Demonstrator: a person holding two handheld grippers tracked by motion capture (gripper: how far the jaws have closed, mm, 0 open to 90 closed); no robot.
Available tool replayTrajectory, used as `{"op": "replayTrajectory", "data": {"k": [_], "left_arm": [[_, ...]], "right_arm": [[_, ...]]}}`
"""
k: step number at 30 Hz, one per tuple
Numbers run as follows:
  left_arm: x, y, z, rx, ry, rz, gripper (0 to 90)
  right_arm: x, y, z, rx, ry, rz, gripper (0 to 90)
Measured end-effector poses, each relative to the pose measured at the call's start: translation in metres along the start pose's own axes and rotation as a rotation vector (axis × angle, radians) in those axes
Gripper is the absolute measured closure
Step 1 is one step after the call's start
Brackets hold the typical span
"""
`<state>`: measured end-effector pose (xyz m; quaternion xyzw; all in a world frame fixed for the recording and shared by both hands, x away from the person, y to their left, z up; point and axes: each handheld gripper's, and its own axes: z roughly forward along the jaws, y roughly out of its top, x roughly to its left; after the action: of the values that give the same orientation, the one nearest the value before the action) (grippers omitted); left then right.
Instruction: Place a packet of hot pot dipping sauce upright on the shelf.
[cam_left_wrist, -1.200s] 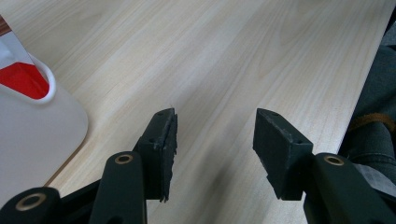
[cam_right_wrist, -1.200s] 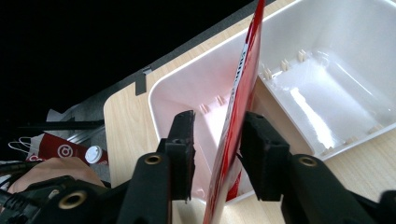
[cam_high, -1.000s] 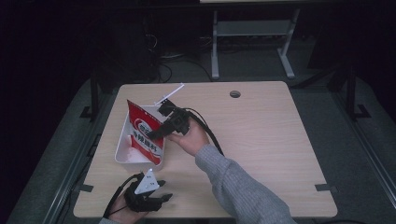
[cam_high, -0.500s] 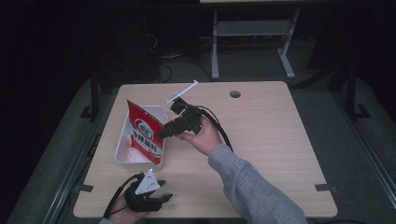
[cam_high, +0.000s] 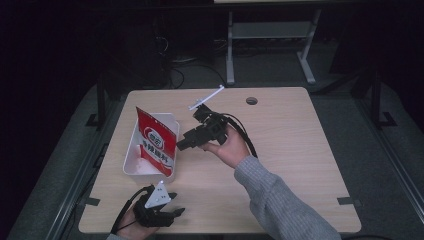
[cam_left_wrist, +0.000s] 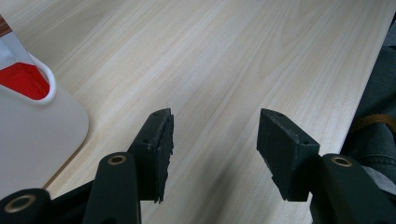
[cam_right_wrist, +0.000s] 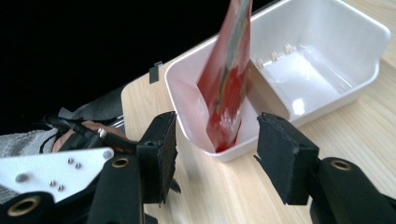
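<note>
A red and white snack bag (cam_high: 157, 142) stands upright in the near end of a white tray (cam_high: 136, 150) at the table's left. In the right gripper view the bag (cam_right_wrist: 229, 70) leans against the tray's near wall (cam_right_wrist: 187, 112). My right gripper (cam_high: 184, 142) hovers open just right of the bag, jaws empty and pointed at it. My left gripper (cam_high: 172, 212) rests open on the wood near the front edge, below the tray, with bare table between its jaws (cam_left_wrist: 212, 149). The tray's corner (cam_left_wrist: 44, 126) shows at the left of the left gripper view.
The wooden table (cam_high: 300, 160) has a round cable hole (cam_high: 251, 100) at the back. A black cable (cam_high: 245, 135) trails from the right gripper. A metal stand (cam_high: 270, 35) sits on the floor behind the table.
My right gripper has drawn back to the right, away from the bag, which stays standing in the tray. The left gripper has not moved.
</note>
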<state>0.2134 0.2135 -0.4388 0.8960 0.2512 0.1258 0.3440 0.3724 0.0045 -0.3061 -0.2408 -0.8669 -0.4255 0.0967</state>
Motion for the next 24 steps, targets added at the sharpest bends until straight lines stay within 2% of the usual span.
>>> {"op": "replayTrajectory", "data": {"k": [24], "left_arm": [[0.0, 0.001, 0.001, -0.008, -0.002, -0.009, 38.2]], "right_arm": [[-0.023, -0.046, -0.056, -0.047, -0.058, 0.074, 40.0]]}}
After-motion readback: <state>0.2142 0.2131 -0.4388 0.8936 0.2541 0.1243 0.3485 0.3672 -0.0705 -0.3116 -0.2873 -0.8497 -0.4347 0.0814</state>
